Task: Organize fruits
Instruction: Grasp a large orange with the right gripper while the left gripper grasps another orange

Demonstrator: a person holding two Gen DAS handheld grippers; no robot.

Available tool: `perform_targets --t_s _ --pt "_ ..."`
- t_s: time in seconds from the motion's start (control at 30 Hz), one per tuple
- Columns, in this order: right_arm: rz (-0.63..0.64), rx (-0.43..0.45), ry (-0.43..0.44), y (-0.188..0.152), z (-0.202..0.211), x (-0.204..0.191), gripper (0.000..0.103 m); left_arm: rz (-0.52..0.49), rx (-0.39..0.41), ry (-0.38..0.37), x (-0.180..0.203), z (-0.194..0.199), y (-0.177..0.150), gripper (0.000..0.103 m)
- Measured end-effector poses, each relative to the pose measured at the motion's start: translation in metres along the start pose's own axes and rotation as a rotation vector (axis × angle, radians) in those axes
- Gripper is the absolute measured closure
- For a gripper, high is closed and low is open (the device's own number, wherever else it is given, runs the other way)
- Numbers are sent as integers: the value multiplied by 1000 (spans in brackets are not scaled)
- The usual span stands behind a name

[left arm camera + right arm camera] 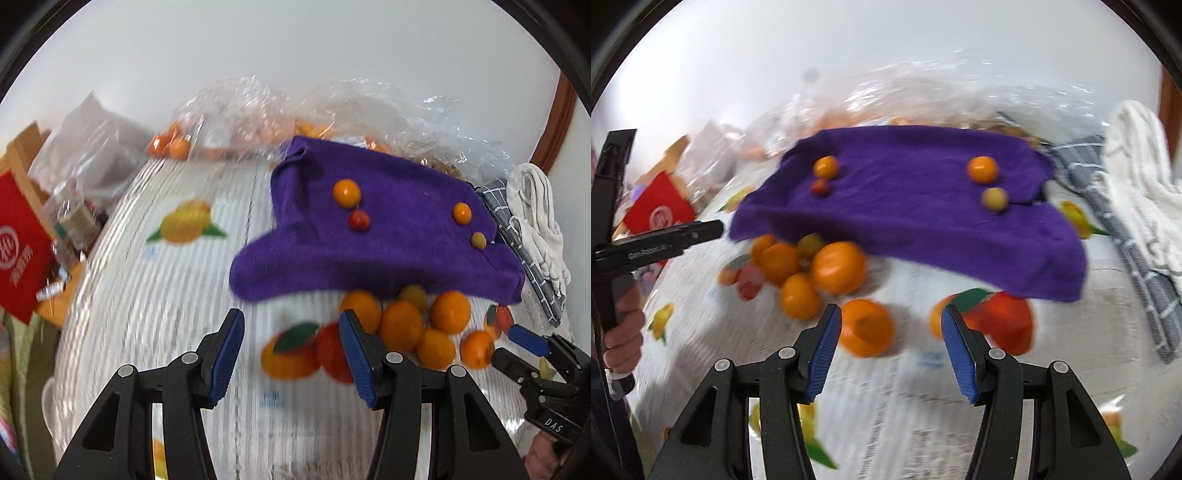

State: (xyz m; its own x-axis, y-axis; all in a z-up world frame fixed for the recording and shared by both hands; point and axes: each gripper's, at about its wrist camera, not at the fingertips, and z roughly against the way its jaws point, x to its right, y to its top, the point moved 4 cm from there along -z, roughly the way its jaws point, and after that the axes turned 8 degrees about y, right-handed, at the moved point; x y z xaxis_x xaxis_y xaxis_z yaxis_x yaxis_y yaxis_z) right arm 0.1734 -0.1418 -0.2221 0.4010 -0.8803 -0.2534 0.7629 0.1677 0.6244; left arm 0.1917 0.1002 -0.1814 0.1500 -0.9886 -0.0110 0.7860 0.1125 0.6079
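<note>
A purple cloth (388, 229) (905, 206) lies on the fruit-print tablecloth with small fruits on it: an orange one (346, 192), a small red one (358, 220), another orange one (462, 213) and a yellowish one (478, 240). A cluster of oranges (413, 325) (812, 269) sits at the cloth's near edge. One orange (867, 326) lies just ahead of my right gripper (891, 343), which is open and empty. My left gripper (291, 354) is open and empty, left of the cluster. The right gripper also shows in the left view (524, 350).
Clear plastic bags (295, 114) with more oranges sit at the back. A red box (22, 240) and clutter stand at the left. A grey checked towel (524, 251) and a white cloth (543, 229) lie at the right. The tablecloth (166, 295) carries printed fruit pictures.
</note>
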Motion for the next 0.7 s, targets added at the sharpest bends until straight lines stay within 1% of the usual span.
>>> perform_targets --t_s 0.07,0.13,0.2,0.27,0.3,0.33,0.37,0.5,0.57,0.63,0.7 --pt "24 -12 0 -4 -7 -8 46 7 -17 10 -2 -3 -12 52" --pt "36 -26 -11 -8 -16 -12 46 -17 -22 25 -2 -4 -24 52" --pt "38 -37 -16 -10 -24 -11 46 -37 -19 50 -5 -5 -33 52" --pt "40 -44 -29 -10 -30 -9 46 -36 -20 52 -6 -5 -39 52" --pt "41 -44 -33 -9 -32 -9 49 -33 -22 49 -7 -5 -42 52" --pt "42 -45 -30 -9 -34 -8 57 -29 -22 43 -8 -5 -46 52" --pt "47 -42 -29 -9 -35 -8 59 -28 -19 42 -8 -5 -48 52" --pt "36 -18 -29 -11 -29 -1 61 -44 -23 53 -9 -7 -59 52" --pt "20 8 -31 -10 -19 7 61 -55 -16 76 -11 -5 -62 52" --pt "8 30 -53 -8 -10 17 61 -31 -38 63 -15 -4 -64 39" --pt "-7 47 -79 -6 -3 28 61 -7 -42 42 -18 -4 -63 39"
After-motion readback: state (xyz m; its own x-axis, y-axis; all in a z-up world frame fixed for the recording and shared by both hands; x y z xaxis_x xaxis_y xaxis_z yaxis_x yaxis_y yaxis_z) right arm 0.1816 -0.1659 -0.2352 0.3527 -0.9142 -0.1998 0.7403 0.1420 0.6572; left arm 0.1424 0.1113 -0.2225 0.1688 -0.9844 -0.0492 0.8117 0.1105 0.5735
